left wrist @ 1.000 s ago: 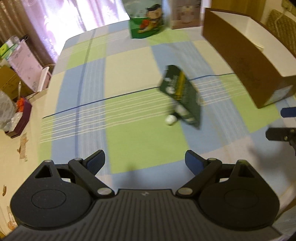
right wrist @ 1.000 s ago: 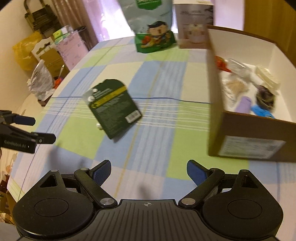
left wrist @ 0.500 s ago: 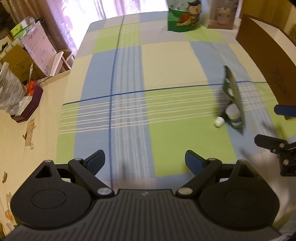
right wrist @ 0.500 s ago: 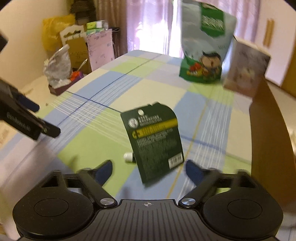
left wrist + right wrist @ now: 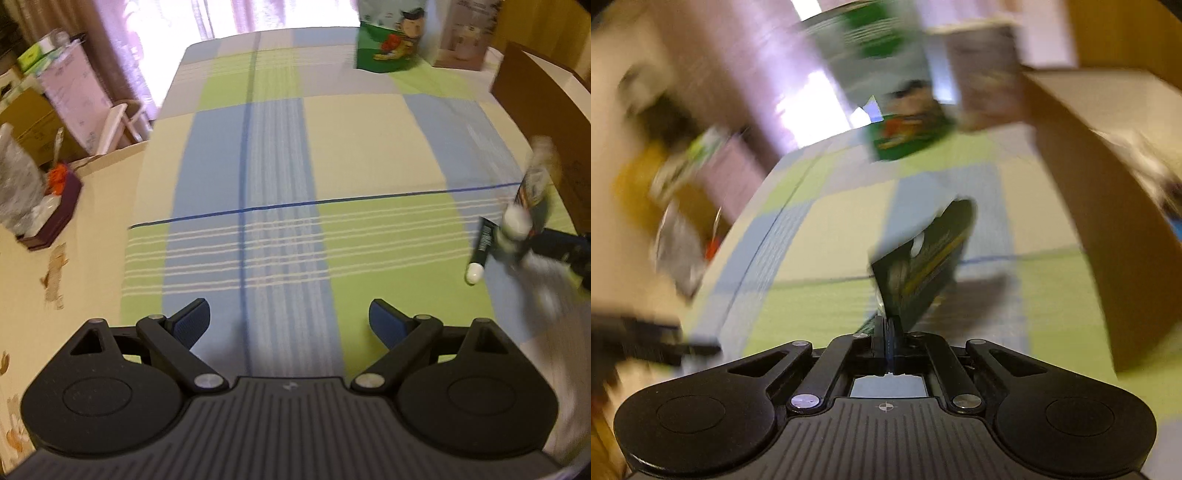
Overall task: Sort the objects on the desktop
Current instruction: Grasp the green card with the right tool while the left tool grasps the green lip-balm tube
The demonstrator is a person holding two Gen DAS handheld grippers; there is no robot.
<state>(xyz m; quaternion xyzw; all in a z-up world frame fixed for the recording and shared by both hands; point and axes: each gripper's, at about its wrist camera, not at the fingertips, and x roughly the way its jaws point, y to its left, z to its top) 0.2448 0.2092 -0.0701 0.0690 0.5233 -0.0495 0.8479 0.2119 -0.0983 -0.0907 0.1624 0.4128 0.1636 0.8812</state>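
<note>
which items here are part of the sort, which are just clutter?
In play:
- dark green blister card, pinched at its edge by the right tool
- open cardboard box
- left tool, open and holding nothing

Lying about:
- green snack bag
- white carton
- side clutter off the checked cloth

My left tool [image 5: 290, 323] hangs wide open over the checked cloth [image 5: 280, 177], nothing between its pads. At the right edge the green packet [image 5: 532, 192] stands tilted, pinched by the right tool [image 5: 561, 247], beside the brown box [image 5: 546, 122]. A snack bag [image 5: 391, 40] stands at the far end.
</note>
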